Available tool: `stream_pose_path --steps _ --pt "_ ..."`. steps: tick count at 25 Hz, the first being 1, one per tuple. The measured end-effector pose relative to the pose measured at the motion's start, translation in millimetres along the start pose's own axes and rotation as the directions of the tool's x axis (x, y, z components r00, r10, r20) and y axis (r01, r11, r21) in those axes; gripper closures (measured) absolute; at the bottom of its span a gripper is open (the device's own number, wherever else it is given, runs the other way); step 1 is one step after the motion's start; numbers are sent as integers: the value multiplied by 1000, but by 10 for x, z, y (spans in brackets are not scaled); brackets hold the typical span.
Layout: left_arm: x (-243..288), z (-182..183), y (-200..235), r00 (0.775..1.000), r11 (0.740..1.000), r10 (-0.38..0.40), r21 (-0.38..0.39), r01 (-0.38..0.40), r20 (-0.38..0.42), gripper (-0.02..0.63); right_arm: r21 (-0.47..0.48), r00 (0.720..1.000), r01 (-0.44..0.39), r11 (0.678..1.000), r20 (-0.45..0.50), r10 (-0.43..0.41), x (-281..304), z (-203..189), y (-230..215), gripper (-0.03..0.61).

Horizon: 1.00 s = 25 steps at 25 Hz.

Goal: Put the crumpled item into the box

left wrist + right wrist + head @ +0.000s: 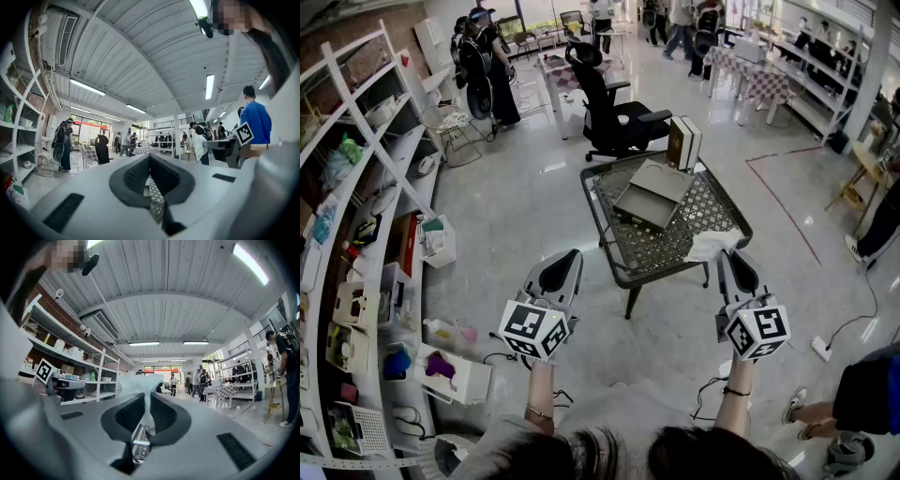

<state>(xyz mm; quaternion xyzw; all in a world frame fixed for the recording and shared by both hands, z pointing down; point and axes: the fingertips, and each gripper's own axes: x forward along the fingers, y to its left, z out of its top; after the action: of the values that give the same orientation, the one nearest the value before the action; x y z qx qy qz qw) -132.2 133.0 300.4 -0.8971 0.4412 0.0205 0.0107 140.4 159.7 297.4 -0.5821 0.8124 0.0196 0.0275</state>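
A grey open box (652, 195) lies on the black mesh table (623, 253). The crumpled white item (711, 246) hangs at the table's front right corner, pinched in my right gripper (733, 257). In the right gripper view the white item (137, 382) sticks up between the two dark pads, and the right gripper (149, 398) is shut on it. My left gripper (566, 257) hovers over the floor in front of the table's left front corner. In the left gripper view the left gripper (150, 158) has its pads together with nothing between them.
Two upright books (684, 142) stand at the table's back edge, with a black office chair (614, 112) behind. White shelves (366, 234) full of goods line the left. A seated person's leg and shoe (825, 412) are at the lower right. People stand far back.
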Motion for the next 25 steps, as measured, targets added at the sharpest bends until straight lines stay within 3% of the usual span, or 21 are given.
stream_pose_path --steps 13,18,25 --pt "-8 -69 -223 1000 1000 -3 -6 3 -27 597 17 1000 -12 1000 -18 13 -119 -52 -70 523" --pt "-87 -130 -331 999 1000 11 -8 -11 -48 597 78 998 -55 995 3 55 -159 -17 -57 523" --pt "-107 -145 -353 998 1000 29 -1 -29 -61 597 74 997 -81 994 -11 83 -91 -68 -29 523"
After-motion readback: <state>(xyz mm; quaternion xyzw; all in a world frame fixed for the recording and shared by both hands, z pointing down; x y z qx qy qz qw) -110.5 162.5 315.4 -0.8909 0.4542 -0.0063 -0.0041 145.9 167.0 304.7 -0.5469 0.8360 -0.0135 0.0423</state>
